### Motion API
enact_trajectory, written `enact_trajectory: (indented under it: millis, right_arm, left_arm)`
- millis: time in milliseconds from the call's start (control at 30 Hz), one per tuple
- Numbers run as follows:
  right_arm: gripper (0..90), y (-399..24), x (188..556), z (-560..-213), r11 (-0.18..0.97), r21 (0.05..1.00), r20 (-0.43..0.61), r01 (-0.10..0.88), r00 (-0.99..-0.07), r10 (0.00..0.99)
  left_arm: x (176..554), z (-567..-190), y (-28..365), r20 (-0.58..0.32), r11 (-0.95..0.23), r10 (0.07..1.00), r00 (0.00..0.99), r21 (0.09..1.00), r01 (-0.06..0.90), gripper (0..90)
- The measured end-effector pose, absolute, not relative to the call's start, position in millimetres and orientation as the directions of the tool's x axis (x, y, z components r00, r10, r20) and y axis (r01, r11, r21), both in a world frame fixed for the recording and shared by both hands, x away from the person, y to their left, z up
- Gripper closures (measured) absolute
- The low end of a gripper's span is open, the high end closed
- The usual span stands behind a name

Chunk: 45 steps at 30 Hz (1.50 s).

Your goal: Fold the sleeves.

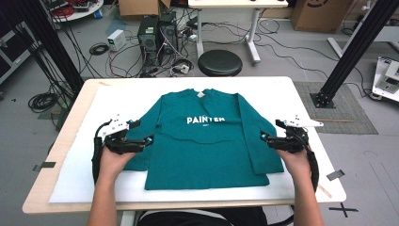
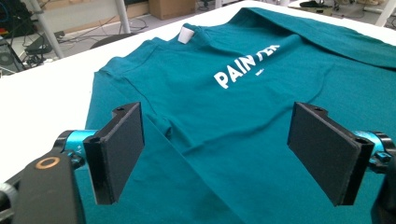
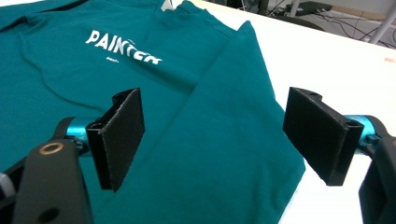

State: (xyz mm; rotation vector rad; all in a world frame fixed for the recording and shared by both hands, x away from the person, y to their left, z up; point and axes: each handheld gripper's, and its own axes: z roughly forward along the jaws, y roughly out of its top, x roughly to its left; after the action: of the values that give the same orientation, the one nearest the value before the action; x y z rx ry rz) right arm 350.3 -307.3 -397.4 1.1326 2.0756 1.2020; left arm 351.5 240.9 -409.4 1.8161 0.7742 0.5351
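A teal long-sleeved shirt with white lettering lies flat on the white-covered table, collar toward the far edge. My left gripper hovers over the shirt's left sleeve, its jaws wide apart with nothing between them. In the left gripper view the shirt spreads under the open left gripper. My right gripper is at the right sleeve, also open. The right gripper view shows the right sleeve lying beneath the open right gripper, with bare table beyond it.
A round black stool stands past the far edge, near computer towers and loose cables on the floor. Black frame posts rise at the right and left. A white strip of table runs along the near edge.
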Motion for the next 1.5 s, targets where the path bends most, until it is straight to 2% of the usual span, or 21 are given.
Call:
enact_trajectory:
  millis: [333,667,1100,1500]
  right_arm:
    - [21.4,-308.8,348.6,-396.4,0.257,0.874,0.004,0.412,-0.535,0.845]
    - [21.4,-306.9,346.8,-397.5,0.264,0.872,0.009,0.413,-0.552,0.834]
    - [21.4,-294.7,355.4,-415.4,0.289,0.834,0.029,0.470,-0.560,0.828]
    - [21.4,-277.8,362.3,-431.1,0.359,0.773,0.017,0.522,-0.584,0.812]
  left_arm:
    - [349.7,-405.0,242.3,-0.018,-0.220,0.731,0.682,0.940,0.261,18.8]
    - [352.3,-405.2,236.8,-0.007,-0.244,0.720,0.693,0.933,0.263,18.8]
    - [355.1,-403.9,227.2,-0.007,-0.255,0.707,0.708,0.930,0.264,18.8]
    - [356.3,-404.9,225.8,-0.012,-0.258,0.705,0.709,0.927,0.273,18.8]
